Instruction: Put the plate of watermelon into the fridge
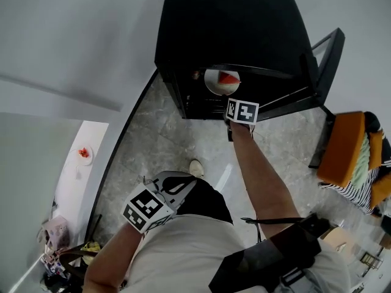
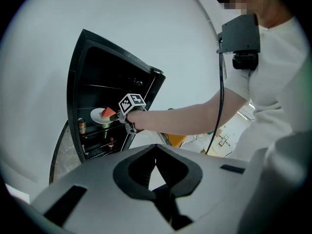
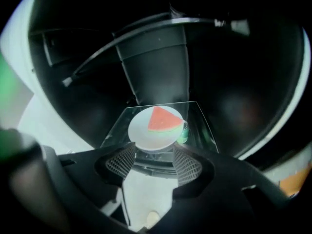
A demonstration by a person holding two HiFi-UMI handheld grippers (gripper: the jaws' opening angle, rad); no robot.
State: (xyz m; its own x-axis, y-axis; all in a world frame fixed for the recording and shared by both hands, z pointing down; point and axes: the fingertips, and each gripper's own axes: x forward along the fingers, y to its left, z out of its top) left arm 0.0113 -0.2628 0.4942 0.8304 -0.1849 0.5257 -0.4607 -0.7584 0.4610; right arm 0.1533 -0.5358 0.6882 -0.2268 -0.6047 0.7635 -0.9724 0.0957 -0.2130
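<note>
Right gripper [image 3: 154, 154] first: you are holding its jaws spread wide at the front lip of the glass shelf [image 3: 204, 130]. The mesh-textured pads [image 3: 121, 162] are flanking the near rim of the plate [image 3: 144, 133] without pressing on it. That plate is sitting flat on the shelf inside the fridge [image 1: 232, 23], so the shelf, not you, is likely carrying its weight.

You are dealing with a round, white, glossy plate bearing a triangular watermelon wedge [image 3: 163, 118], red with a pale green rind edge. A green can [image 3: 183, 133] is standing just behind it. Clear and hard-edged, the shelf is giving a level seat within the boxy black cabinet, whose door [image 1: 324, 57] is hanging open on your right.

You are keeping the left gripper [image 2: 155, 172] back by your waist, jaws together and empty, probably because one tool is enough here.
</note>
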